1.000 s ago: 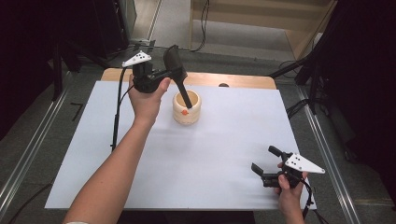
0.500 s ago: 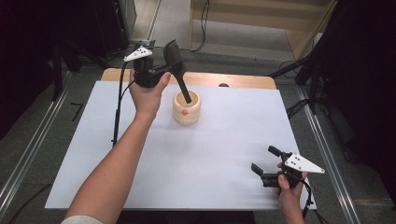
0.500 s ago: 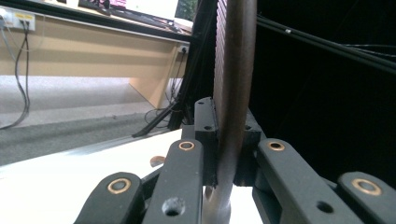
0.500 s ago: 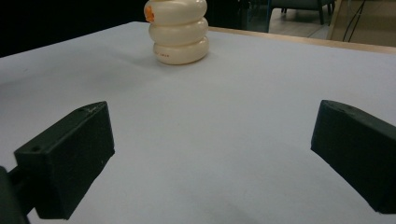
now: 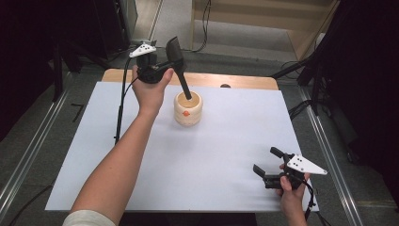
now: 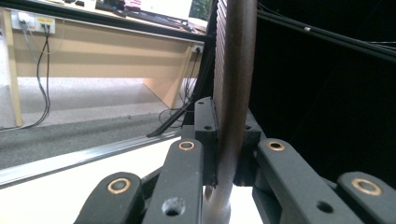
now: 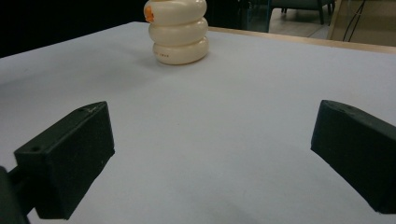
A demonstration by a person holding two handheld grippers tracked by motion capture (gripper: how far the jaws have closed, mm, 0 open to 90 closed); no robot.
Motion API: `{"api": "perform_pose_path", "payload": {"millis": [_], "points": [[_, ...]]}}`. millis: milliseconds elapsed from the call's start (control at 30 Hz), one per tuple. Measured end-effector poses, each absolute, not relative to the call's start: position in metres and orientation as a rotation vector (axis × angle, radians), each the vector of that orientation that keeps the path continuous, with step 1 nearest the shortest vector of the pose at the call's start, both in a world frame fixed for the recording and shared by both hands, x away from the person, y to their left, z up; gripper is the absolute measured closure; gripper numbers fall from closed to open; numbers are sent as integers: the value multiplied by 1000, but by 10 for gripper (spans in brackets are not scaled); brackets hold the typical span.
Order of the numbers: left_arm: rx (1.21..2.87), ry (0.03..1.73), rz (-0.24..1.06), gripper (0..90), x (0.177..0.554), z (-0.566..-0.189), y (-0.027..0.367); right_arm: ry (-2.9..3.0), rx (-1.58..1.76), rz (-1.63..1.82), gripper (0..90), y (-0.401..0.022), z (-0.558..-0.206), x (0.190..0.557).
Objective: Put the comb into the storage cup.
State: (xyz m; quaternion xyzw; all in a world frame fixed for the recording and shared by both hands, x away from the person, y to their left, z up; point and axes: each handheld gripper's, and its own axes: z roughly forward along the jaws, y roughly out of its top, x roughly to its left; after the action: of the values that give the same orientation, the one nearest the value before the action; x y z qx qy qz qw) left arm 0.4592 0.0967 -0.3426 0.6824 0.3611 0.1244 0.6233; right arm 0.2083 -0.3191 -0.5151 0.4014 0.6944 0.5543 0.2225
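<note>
Two grippers out | left gripper (image 5: 175, 63) clamped the spatula (image 5: 181, 77), handle dipped in the holder (image 5: 188, 108) far-centre | right gripper (image 5: 270, 167) gaped empty, near right | step: seating it | next: release.

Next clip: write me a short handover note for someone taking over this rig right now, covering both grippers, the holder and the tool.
Left gripper: jaws shut on the black tool, held tilted, its lower end inside the cream holder.
Right gripper: jaws open, holding nothing, near the table's front right corner.
Holder: upright at the table's back middle.
Done: tool gripped, with its tip in the holder.
Left: probably seat the tool and release it.
</note>
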Motion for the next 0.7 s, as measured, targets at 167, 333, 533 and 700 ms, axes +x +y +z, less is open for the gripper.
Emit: {"api": "perform_pose_path", "payload": {"millis": [167, 333, 533, 700], "points": [[1578, 837, 289, 843, 462, -347, 94, 1917, 1108, 1534, 0, -319, -515, 208], [1581, 846, 290, 843, 463, -353, 90, 1918, 1108, 1533, 0, -319, -515, 208], [1589, 866, 290, 843, 465, -364, 88, 1918, 1105, 1538, 0, -320, -515, 209], [1591, 880, 288, 843, 465, -372, 89, 1920, 1104, 1536, 0, -320, -515, 209]]}}
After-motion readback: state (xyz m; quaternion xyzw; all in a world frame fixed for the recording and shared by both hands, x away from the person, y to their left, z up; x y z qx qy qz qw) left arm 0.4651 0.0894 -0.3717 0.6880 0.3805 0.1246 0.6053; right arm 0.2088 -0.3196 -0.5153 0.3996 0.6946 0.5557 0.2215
